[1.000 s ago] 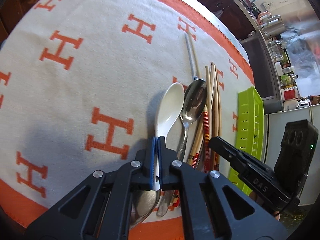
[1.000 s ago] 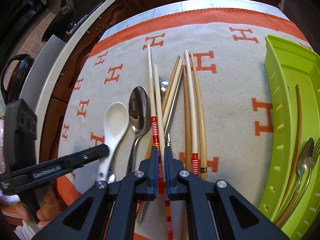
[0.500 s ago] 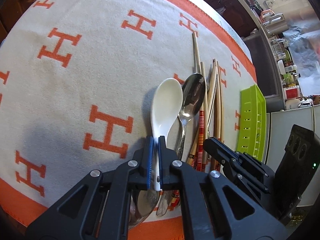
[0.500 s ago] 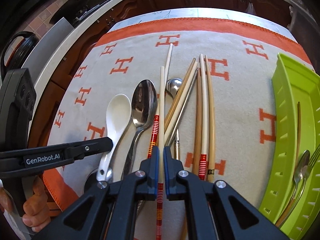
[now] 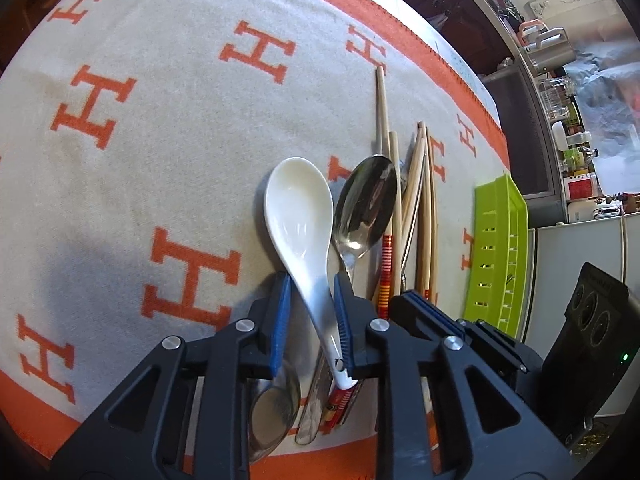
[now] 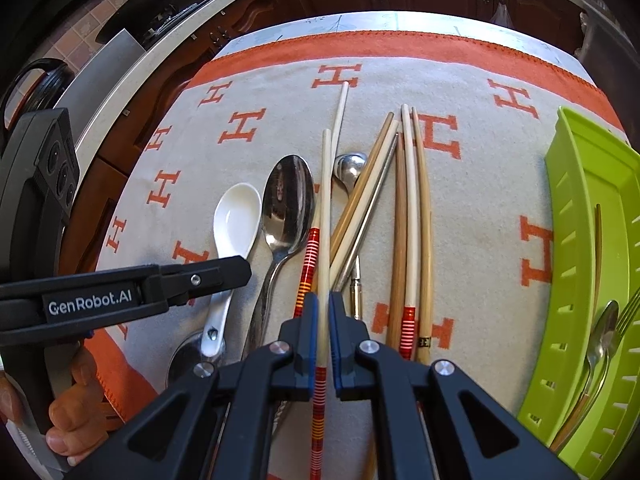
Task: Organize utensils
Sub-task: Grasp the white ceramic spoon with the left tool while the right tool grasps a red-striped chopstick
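Left gripper (image 5: pixel 309 322) jaws opened off white spoon (image 5: pixel 301 216); right gripper (image 6: pixel 323 340) jaws loosely straddle striped chopstick (image 6: pixel 325 216). Risk: chopstick slips, scattering neighbours.

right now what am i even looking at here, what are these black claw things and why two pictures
They are two handheld grippers, no robot; a person's hand holds one. Each picture comes from a camera on one gripper, looking along its fingers. The left gripper is open, a white spoon lying between its fingers. The right gripper straddles a red-striped chopstick; its pads look slightly off the stick. On the orange-lettered cloth lie metal spoons and more chopsticks. The green tray already has cutlery.
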A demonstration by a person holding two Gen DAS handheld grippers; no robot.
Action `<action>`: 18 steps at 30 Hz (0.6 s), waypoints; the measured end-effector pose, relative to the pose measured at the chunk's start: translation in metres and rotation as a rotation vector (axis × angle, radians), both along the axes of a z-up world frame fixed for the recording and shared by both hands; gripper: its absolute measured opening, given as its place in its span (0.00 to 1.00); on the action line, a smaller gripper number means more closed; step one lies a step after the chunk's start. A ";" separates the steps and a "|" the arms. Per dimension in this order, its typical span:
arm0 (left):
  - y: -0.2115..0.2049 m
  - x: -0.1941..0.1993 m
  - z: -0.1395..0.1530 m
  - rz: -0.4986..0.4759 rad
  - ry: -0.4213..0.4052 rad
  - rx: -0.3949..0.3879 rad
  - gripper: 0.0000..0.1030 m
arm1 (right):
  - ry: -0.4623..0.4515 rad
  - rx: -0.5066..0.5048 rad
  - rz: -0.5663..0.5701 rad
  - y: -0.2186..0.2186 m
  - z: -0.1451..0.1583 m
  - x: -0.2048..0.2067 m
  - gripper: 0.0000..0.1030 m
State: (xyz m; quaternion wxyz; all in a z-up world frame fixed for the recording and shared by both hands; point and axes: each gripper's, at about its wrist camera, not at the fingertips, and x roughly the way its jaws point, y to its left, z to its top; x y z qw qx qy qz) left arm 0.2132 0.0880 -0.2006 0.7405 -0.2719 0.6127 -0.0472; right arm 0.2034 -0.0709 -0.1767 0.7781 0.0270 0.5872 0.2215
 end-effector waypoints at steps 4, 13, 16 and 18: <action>-0.002 0.001 0.002 0.004 -0.024 0.022 0.17 | 0.015 -0.013 -0.003 0.001 -0.005 0.000 0.07; 0.005 -0.006 0.008 0.006 -0.056 0.079 0.01 | 0.019 0.032 -0.062 -0.013 0.001 -0.004 0.05; 0.009 -0.012 0.018 -0.002 -0.073 0.062 0.01 | 0.014 0.070 -0.084 -0.023 0.012 -0.007 0.05; 0.008 -0.017 0.030 -0.017 -0.093 0.057 0.01 | 0.004 0.103 -0.102 -0.032 0.024 -0.010 0.05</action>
